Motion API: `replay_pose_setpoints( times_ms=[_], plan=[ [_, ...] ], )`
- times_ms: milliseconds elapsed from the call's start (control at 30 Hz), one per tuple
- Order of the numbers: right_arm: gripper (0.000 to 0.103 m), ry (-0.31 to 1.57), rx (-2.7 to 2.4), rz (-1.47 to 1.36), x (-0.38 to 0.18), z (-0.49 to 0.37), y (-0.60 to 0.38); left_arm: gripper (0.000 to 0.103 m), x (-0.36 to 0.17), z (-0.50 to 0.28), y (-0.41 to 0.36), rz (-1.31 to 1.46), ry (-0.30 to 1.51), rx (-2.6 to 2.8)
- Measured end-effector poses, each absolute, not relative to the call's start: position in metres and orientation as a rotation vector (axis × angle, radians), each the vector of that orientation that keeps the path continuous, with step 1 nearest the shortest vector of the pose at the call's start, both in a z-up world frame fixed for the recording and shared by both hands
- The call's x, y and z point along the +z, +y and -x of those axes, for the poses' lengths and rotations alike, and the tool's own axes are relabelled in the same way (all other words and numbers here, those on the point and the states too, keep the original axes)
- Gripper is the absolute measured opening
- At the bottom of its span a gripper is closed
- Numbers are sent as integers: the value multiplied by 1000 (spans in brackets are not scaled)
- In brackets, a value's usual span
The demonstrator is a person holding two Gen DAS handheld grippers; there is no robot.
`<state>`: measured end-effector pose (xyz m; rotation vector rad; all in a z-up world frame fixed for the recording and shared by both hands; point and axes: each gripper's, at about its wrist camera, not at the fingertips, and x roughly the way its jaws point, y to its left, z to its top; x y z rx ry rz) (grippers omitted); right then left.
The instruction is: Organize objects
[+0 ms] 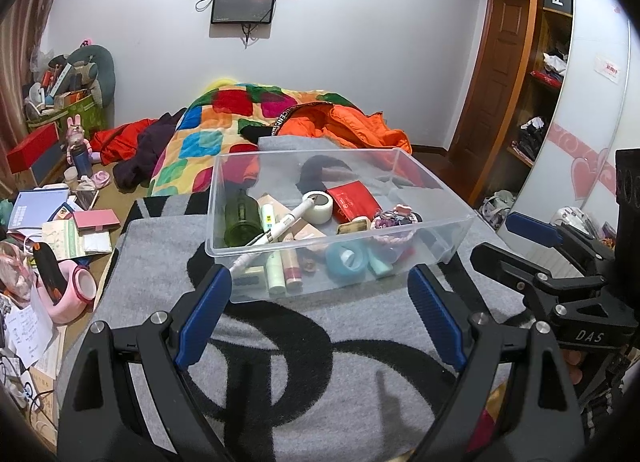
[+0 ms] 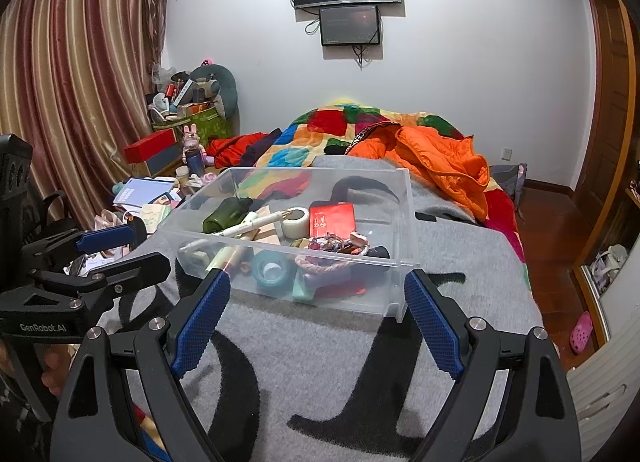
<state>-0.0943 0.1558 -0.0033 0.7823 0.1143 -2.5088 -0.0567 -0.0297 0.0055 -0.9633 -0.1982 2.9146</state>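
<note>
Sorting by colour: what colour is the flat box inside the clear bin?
Red box, clearest in the right wrist view.

Both wrist views angled down over bed [image 1: 280, 362], near clear bin [image 1: 424, 178]; left view from left, right from right.

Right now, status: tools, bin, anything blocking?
Left tool open, empty. Right tool open, empty. Clear bin on grey blanket, full of small items, untouched. Nothing blocking.
</note>
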Motion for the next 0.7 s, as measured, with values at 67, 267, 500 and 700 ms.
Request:
replay_pose_setpoints(
  times_ms=[67,267,500,700],
  plan=[
    [87,116,-2511,-782,-3,94,156,90,6,56,-29,957,-193,2916],
    [87,113,-2511,-783,-4,94,156,90,6,56,-29,946,-200,2920],
    [87,108,-2509,-785,-4,95,157,90,5,56,-29,956,-205,2921],
    [87,106,-2510,-787,-4,94,157,90,2,57,-31,980,-239,2907]
  ],
)
